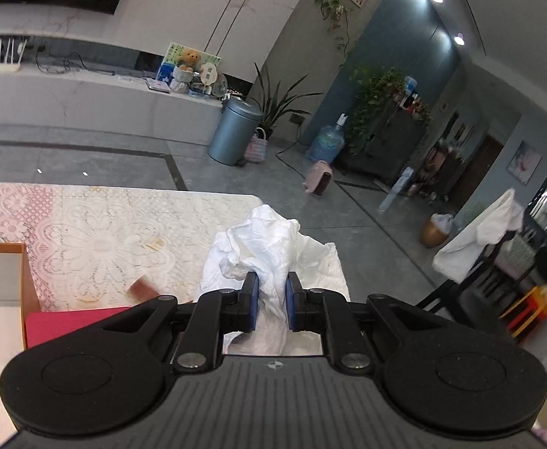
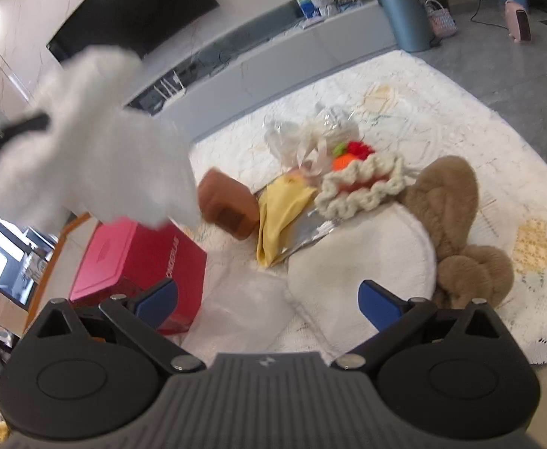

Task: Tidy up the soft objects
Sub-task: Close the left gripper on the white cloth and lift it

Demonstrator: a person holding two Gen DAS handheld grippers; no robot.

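My left gripper (image 1: 270, 301) is pinched nearly closed on a crumpled white cloth (image 1: 269, 247); both blue pads press into the bunched fabric, which hangs clear past the far right corner of the lace-covered table (image 1: 97, 224). In the right wrist view the same cloth (image 2: 97, 142) shows blurred, aloft over the red box (image 2: 138, 262) at the table's left edge.

My right gripper (image 2: 268, 301) stands wide open and holds nothing, hovering over the near part of the table above a clear plastic bag (image 2: 240, 307) and a white fleece pad (image 2: 363, 262).

Mid-table pile: brown plush pouch (image 2: 228, 205), yellow cloth (image 2: 281, 217), cream crocheted piece (image 2: 363, 183). Tan plush toy (image 2: 457, 224) lies just beside the pad, toward the right edge.
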